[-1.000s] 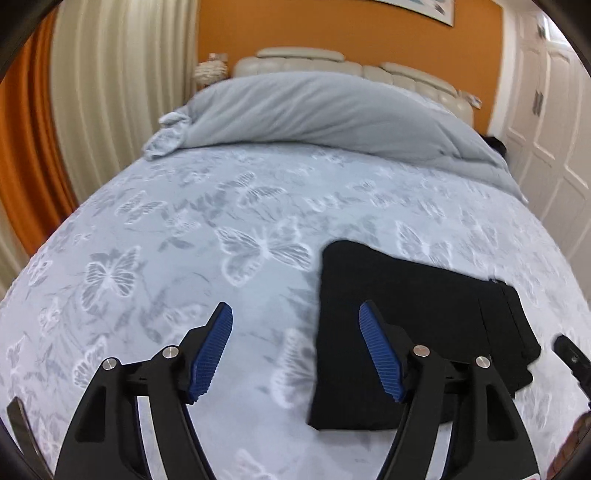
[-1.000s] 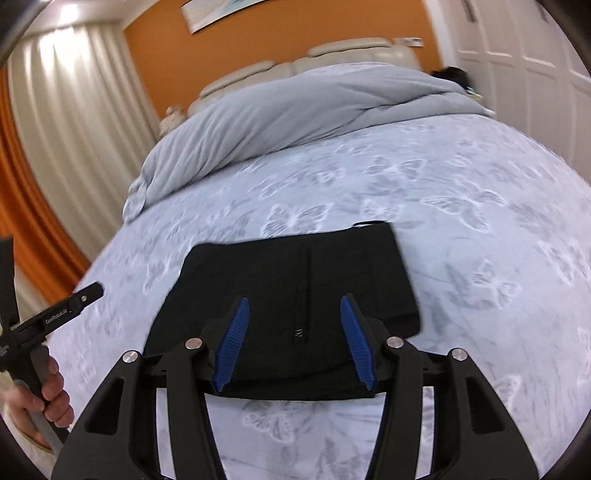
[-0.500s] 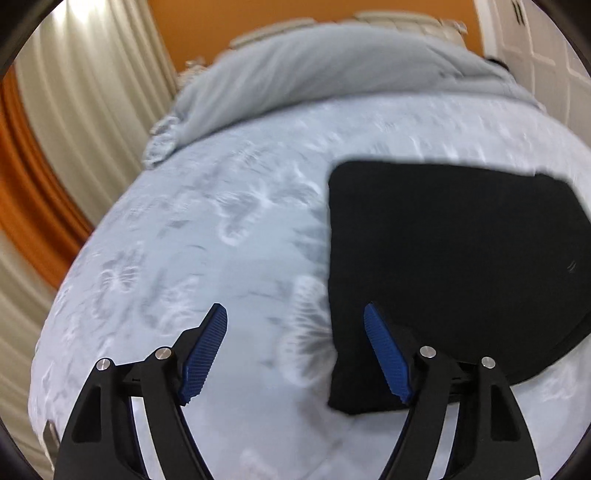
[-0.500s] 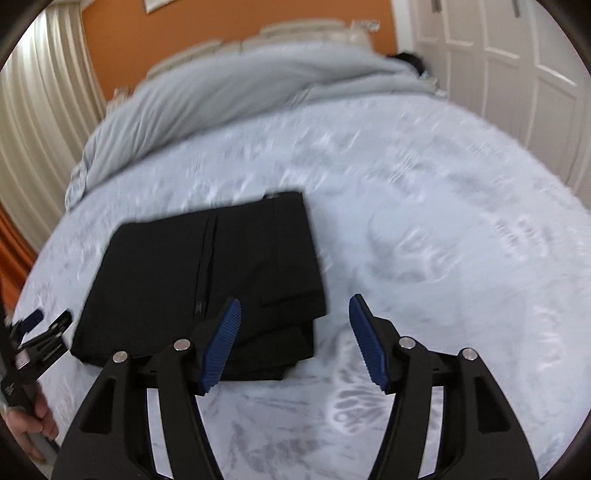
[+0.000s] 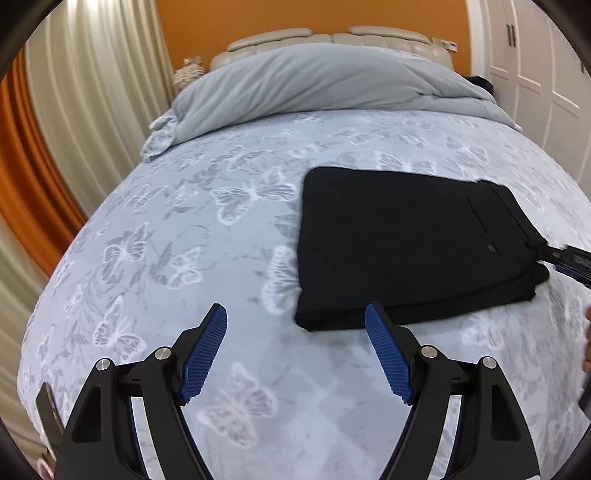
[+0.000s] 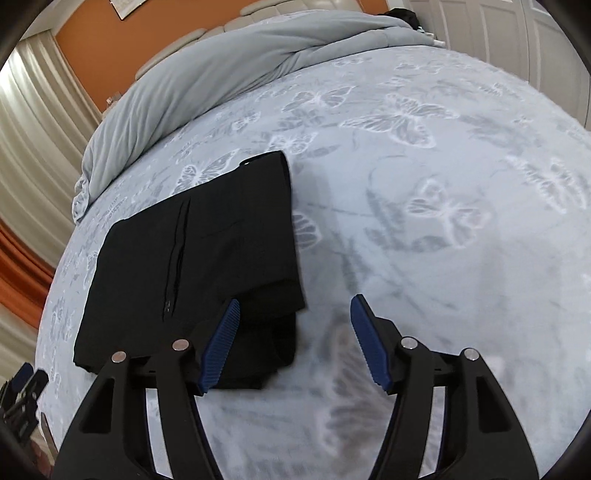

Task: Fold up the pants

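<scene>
Left gripper (image 5: 295,354): black plastic frame, silver screws, blue ribbed pads; jaws spread wide, holding nothing, hovering over the bed (image 5: 207,236) just short of the near left corner of the pants (image 5: 406,243).

Right gripper (image 6: 294,341): same build; jaws wide apart and empty. Its left pad overlaps the near right corner of the pants (image 6: 192,266) in its own view; contact cannot be told. In the left wrist view its tip (image 5: 570,260) shows at the right edge, just beside the pants' far right corner.

Pants: black, matte woven cloth, folded into a flat, roughly rectangular stack of several layers. Edges mostly straight; lower layers stick out at the near right corner. A pocket seam and a small tag show on top. Lies on the bed, toward the foot, right of the left gripper.

Bed: pale blue-grey cover printed with white and grey butterflies, softly textured.

Duvet (image 5: 332,81): plain grey, bunched and creased, heaped at the head of the bed.

Headboard (image 5: 332,35): cream, padded.

Curtain (image 5: 96,96): cream, pleated, on the left.

Change since half a second ago: the left view has pulled back and levelled, the pants now lying further from the pads; the right view sits closer, tilted, with its left pad over the corner.
</scene>
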`<move>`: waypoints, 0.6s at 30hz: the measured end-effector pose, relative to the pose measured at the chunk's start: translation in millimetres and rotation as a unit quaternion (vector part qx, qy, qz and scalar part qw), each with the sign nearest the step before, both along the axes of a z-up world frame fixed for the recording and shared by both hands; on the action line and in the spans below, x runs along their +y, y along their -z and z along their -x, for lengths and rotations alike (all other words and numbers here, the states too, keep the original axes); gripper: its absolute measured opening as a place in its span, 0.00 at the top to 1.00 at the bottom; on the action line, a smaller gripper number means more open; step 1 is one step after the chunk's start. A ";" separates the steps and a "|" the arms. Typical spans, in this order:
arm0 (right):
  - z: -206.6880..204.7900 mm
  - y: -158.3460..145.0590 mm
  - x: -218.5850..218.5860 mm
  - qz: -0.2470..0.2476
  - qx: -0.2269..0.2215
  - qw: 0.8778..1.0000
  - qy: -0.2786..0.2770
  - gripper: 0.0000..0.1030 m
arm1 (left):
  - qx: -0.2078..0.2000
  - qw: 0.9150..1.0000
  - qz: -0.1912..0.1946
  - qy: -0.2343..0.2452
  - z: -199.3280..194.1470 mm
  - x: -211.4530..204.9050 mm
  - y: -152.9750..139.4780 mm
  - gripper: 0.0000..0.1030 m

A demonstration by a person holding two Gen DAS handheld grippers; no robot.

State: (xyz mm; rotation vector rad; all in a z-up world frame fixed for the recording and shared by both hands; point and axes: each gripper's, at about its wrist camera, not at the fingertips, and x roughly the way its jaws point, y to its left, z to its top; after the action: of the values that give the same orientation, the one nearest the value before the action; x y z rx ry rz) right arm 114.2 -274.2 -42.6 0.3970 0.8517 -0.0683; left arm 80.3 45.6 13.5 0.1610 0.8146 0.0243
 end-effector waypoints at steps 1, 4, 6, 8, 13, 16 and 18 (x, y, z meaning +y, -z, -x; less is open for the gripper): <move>-2.6 1.9 0.4 0.000 -0.004 1.000 -0.001 0.51 | 0.001 1.000 -0.004 0.007 0.3 -5.0 1.2 0.27; -6.9 -8.2 13.0 0.012 -0.006 1.000 -0.015 0.68 | 0.000 1.000 -0.013 0.021 2.4 -14.8 1.6 0.27; 1.5 -33.5 27.7 0.021 -0.019 0.999 -0.039 0.69 | -0.002 1.000 -0.016 0.024 3.3 -14.3 0.2 0.27; 20.2 -57.8 38.9 0.025 -0.038 0.997 -0.059 0.69 | 0.001 1.000 -0.008 0.023 3.3 -9.1 -2.1 0.27; 16.1 5.8 16.9 0.041 0.054 0.997 -0.042 0.46 | 0.017 0.999 0.021 0.022 -0.2 -1.4 -2.9 0.27; 32.7 -25.0 12.7 0.028 0.018 0.999 -0.009 0.42 | 0.017 1.000 0.017 0.020 2.8 -2.9 -2.8 0.27; 51.8 -51.7 25.9 0.070 -0.028 0.997 -0.009 0.42 | 0.010 1.000 0.019 0.023 7.5 -3.9 -7.4 0.27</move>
State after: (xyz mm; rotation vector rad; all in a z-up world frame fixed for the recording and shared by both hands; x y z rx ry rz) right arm 62.4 -248.4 9.1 0.2585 0.7894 -0.1000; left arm 72.8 41.7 21.0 0.1442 0.8307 -0.0354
